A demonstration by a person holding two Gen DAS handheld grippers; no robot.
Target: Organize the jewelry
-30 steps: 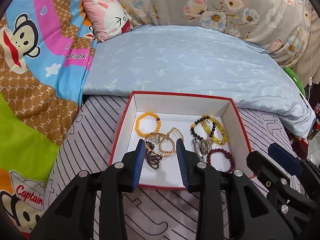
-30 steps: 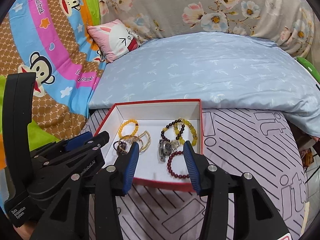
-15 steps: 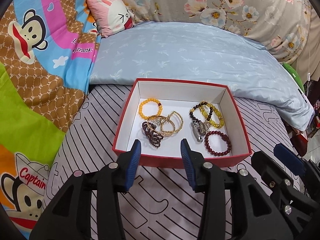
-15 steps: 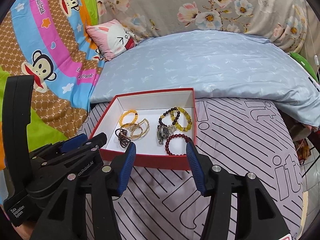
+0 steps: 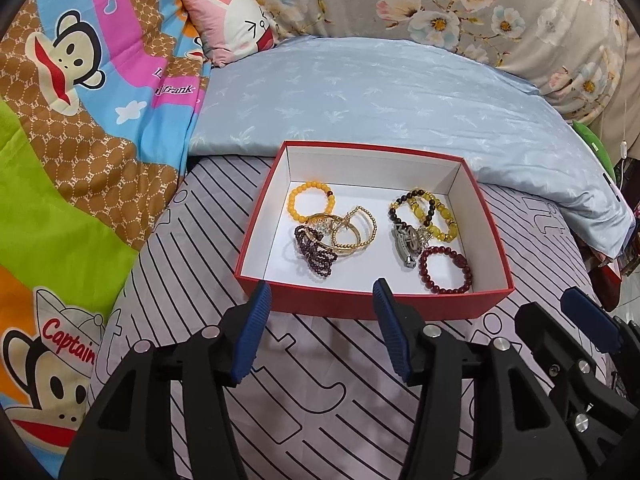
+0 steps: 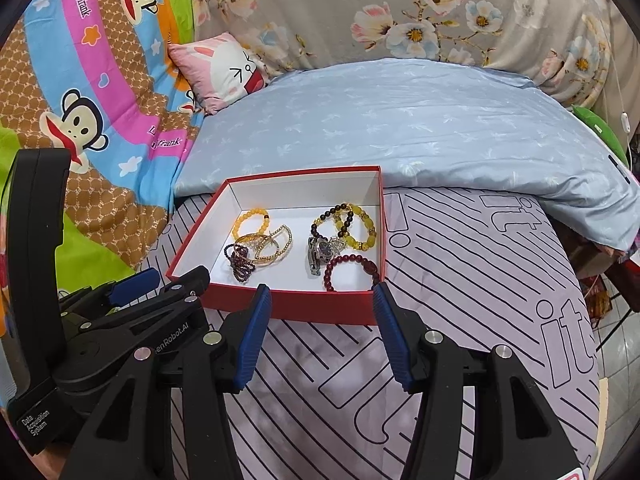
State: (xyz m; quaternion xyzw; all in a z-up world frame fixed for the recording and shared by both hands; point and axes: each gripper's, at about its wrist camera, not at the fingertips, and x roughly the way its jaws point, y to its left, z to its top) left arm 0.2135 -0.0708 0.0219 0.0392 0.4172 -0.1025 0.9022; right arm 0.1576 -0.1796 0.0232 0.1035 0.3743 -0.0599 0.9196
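Observation:
A red box (image 5: 360,303) with a white inside lies on the striped bed sheet; it also shows in the right wrist view (image 6: 320,307). In it lie an orange bead bracelet (image 5: 311,201), gold bangles (image 5: 354,232), a dark purple bead bracelet (image 5: 314,250), a yellow and brown bead bracelet (image 5: 426,214), a silver watch (image 5: 406,242) and a dark red bead bracelet (image 5: 444,270). My left gripper (image 5: 322,334) is open and empty, just short of the box's near wall. My right gripper (image 6: 320,336) is open and empty at the near wall too.
A light blue pillow (image 5: 380,96) lies behind the box. A cartoon monkey quilt (image 5: 80,120) covers the left side. A small pink rabbit cushion (image 5: 232,24) and a floral cover (image 5: 460,8) are at the back. The bed edge drops off at the right (image 6: 612,312).
Both grippers have drawn back from over the box to just in front of its near wall, and both have opened a little wider. The jewelry has not moved.

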